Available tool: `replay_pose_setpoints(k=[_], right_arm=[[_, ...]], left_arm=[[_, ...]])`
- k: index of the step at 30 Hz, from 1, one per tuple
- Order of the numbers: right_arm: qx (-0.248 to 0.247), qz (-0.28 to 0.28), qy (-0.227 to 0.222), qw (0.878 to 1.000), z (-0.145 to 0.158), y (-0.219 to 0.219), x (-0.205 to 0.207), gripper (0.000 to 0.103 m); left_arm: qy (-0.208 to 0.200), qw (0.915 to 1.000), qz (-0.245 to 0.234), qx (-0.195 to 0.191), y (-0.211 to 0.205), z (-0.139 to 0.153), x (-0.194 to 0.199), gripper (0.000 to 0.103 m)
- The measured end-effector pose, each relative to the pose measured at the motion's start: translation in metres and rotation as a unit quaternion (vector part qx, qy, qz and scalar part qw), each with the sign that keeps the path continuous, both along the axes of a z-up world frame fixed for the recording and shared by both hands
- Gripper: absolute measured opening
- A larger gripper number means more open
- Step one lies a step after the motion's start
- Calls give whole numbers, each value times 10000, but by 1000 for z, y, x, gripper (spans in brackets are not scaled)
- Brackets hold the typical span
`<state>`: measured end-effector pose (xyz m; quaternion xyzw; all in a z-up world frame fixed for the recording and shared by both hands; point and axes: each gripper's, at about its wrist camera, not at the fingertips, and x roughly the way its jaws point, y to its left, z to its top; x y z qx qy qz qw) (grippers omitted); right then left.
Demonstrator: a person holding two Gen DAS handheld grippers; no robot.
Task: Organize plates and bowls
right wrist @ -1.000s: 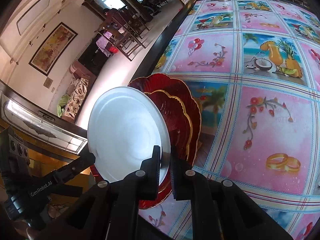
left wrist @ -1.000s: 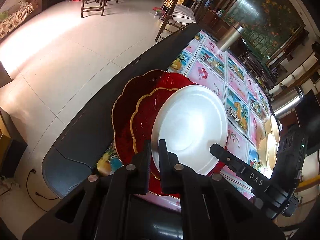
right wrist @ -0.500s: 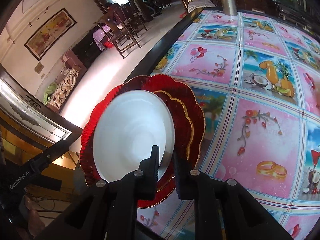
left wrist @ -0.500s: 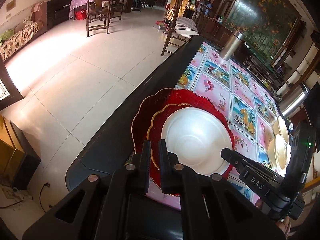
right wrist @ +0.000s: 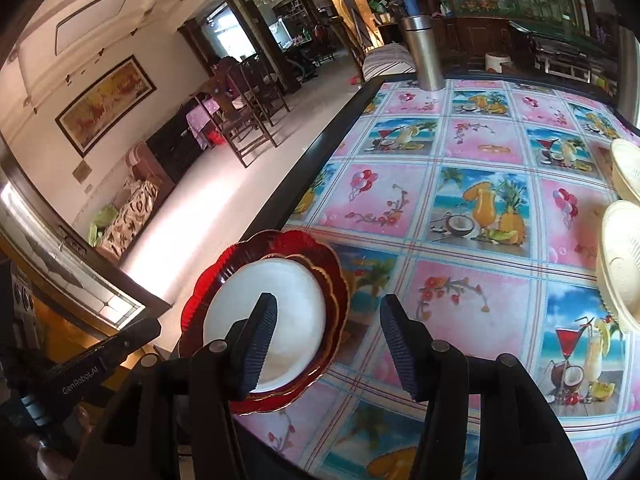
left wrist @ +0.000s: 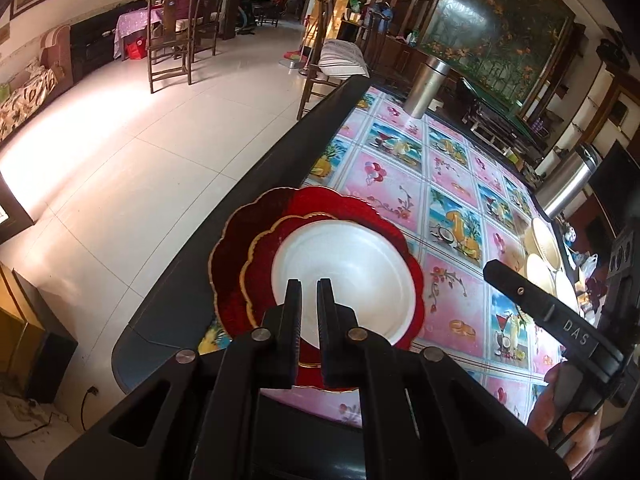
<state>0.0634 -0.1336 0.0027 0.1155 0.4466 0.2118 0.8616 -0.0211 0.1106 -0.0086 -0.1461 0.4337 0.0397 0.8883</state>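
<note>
I see the white plate [left wrist: 344, 280] stacked on two red scalloped plates [left wrist: 240, 256] at the table's [left wrist: 192, 304] near left corner. My left gripper [left wrist: 309, 286] is nearly closed, empty; my right gripper [right wrist: 328, 312] is spread wide. Cream bowls [right wrist: 624, 264] sit along the right edge.

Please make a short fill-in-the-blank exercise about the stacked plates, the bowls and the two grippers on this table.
1. The white plate lies on top of two scalloped plates of ______ colour.
2. The right gripper holds nothing and its jaws stand ______.
3. The left gripper has its jaws nearly ______.
4. The cream bowls stand apart from the plate stack, toward the ______ edge of the right wrist view.

Missing words: red; open; closed; right
</note>
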Motion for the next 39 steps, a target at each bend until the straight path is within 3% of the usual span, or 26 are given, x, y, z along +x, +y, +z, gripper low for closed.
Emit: replay_pose_setpoints(k=[4, 7, 11, 13, 20, 24, 30, 32, 36, 39], right_arm=[[42, -409, -119, 9991, 9, -48, -5, 56], [107, -717, -150, 9973, 10, -90, -11, 56], [271, -1212, -111, 9922, 6, -154, -24, 56], [396, -1502, -55, 9878, 2, -190, -32, 56], [658, -2580, 61, 9639, -15, -301, -59, 58], [903, -2922, 152, 9520, -26, -346, -68, 58], [1153, -3338, 238, 9353, -38, -390, -75, 58], [1232, -3324, 268, 9347, -41, -398, -73, 58], [1138, -3612, 231, 9252, -42, -415, -74, 58], [1285, -3675, 256, 9208, -45, -428, -73, 58]], left_arm=[[-7, 9990, -423, 165, -39, 1, 6, 6], [88, 9969, -761, 157, -68, -2, 12, 11], [190, 9927, -1148, 328, -107, -8, 17, 37], [228, 9901, -1315, 426, -127, -10, 17, 44], [591, 9764, -2025, 464, -192, -24, 28, 44], [648, 9692, -2332, 466, -226, -22, 36, 44], [662, 9576, -2763, 478, -271, -18, 49, 44], [729, 9569, -2777, 443, -281, -20, 55, 44], [798, 9480, -3058, 376, -305, -19, 63, 44], [716, 9511, -2972, 436, -310, -17, 75, 44]])
